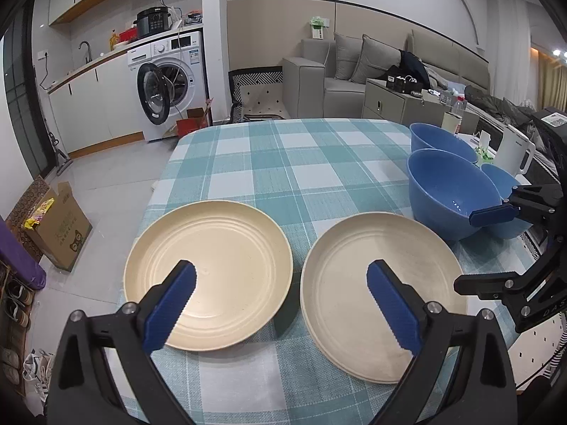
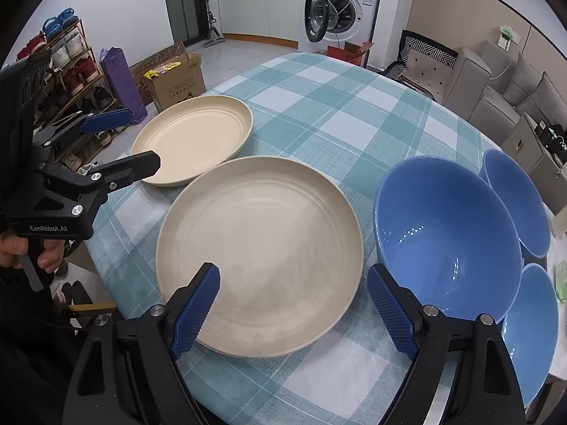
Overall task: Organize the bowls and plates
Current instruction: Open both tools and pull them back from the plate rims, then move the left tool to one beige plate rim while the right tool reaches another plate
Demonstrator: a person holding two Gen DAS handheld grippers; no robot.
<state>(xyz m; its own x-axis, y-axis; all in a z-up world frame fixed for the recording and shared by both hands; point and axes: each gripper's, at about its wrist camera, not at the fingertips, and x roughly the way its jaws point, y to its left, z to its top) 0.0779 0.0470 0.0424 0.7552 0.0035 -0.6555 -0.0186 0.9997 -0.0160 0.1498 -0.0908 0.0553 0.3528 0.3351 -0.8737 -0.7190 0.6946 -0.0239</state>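
Hovering both tools, the left tool (image 1: 281,285) and right tool (image 2: 293,288), released and empty, we see two cream plates (image 2: 260,251) side by side on the checked counter (image 2: 329,113), three blue bowls (image 2: 448,233) just beside them.

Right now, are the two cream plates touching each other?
Apart. The left wrist view shows a strip of checked tablecloth running between the left plate and the right plate, rim to rim.
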